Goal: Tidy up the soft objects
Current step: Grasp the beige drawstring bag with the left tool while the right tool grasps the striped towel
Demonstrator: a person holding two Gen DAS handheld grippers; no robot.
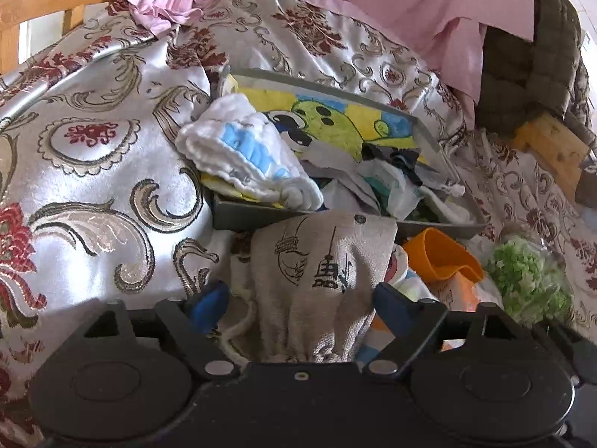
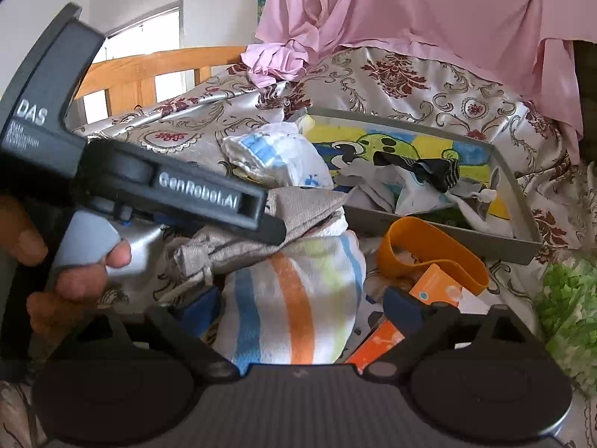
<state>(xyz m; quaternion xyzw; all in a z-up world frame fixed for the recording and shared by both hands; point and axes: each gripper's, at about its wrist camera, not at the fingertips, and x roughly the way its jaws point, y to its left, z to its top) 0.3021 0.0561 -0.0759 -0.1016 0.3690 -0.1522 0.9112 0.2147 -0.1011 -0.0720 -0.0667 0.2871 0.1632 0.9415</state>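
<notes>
the left tongs [image 1: 298, 298] stand fairly wide, blue pads either side of the beige pouch [image 1: 321, 261]; the cloth fills the gap, but i cannot tell whether the pads are pressing it. the pouch runs lengthwise straight out from them, its far end just short of the near wall of the grey tray [image 1: 238, 220]. the right tongs [image 2: 302, 306] also gape, straddling a striped cloth [image 2: 294, 298] lying under the pouch, with no clear grip. the tray lies directly ahead on the bed, already heaped with a white cloth [image 1: 242, 153] and others. the left is nearer the pouch, so i'd guess a short forward carry suits it.
</notes>
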